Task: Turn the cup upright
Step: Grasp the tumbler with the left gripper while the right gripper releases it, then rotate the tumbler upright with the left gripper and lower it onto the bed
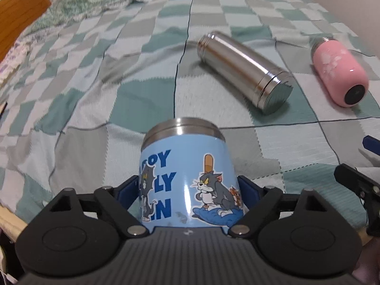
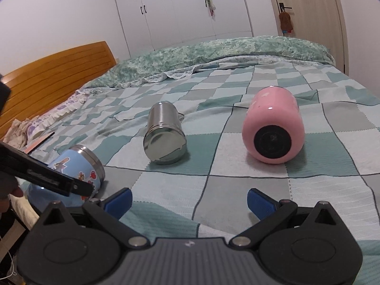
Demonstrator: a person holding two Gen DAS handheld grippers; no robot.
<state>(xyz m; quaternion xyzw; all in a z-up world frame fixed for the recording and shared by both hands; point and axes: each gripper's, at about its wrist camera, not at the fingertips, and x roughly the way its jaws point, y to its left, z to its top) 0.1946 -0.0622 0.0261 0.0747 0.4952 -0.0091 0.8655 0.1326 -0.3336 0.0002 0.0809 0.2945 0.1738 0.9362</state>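
left gripper [image 1: 187,191] clamped on blue cartoon-printed steel cup [image 1: 184,178], steel end pointed away over checkered green bed [image 1: 95,83] | right gripper [image 2: 188,200] spread, nothing held, low over bed | silver steel flask [image 2: 163,135], pink bottle [image 2: 274,128] lying sideways, insides unseen

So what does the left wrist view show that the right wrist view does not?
Only the left wrist view shows the left gripper shut on the blue cartoon cup, with its cat picture.

Only the right wrist view shows the open right gripper, the wardrobe doors and the door.

Both show the steel flask and pink bottle lying on the checked blanket, plus the wooden headboard.
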